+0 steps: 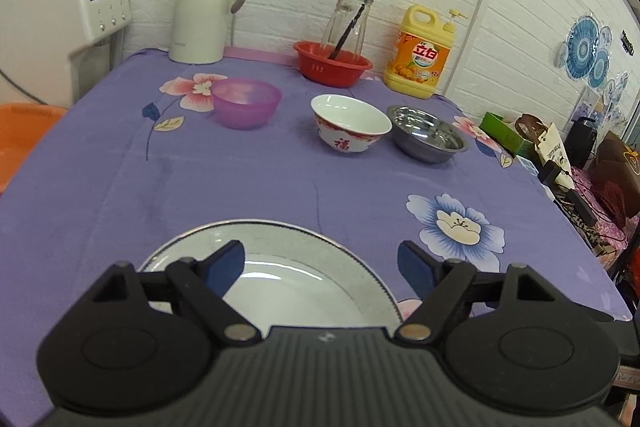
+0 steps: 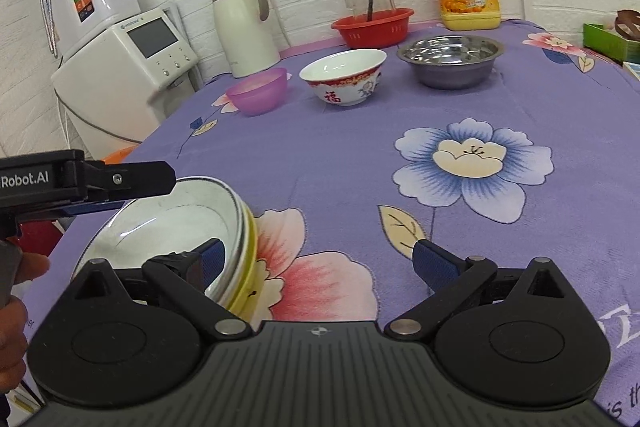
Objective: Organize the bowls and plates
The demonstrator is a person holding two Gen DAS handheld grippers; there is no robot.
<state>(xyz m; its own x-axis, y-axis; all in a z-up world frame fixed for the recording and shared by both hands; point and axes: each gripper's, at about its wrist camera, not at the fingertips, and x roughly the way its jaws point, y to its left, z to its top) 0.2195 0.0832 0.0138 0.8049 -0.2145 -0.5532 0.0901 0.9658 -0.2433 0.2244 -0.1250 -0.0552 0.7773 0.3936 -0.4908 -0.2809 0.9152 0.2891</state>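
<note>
A white plate (image 1: 304, 287) with a dark rim lies at the table's near edge, under my left gripper (image 1: 322, 261), whose jaws stand wide apart above it and press on nothing. In the right wrist view that plate tops a stack (image 2: 168, 227) with a yellow plate (image 2: 250, 267) underneath. My left gripper (image 2: 154, 191) hovers over the stack's far side. My right gripper (image 2: 318, 259) is open just right of the stack, the rim showing beside its left finger. Further back stand a purple bowl (image 1: 246, 103), a white porcelain bowl (image 1: 350, 129) with red marks and a steel bowl (image 1: 428, 133).
At the back wall stand a white thermos jug (image 1: 204, 7), a red basket (image 1: 332, 65) holding a glass jug, and a yellow detergent bottle (image 1: 420, 55). A white appliance (image 1: 60, 7) and an orange basin (image 1: 20, 139) stand left of the table. Clutter (image 1: 580, 155) crowds its right side.
</note>
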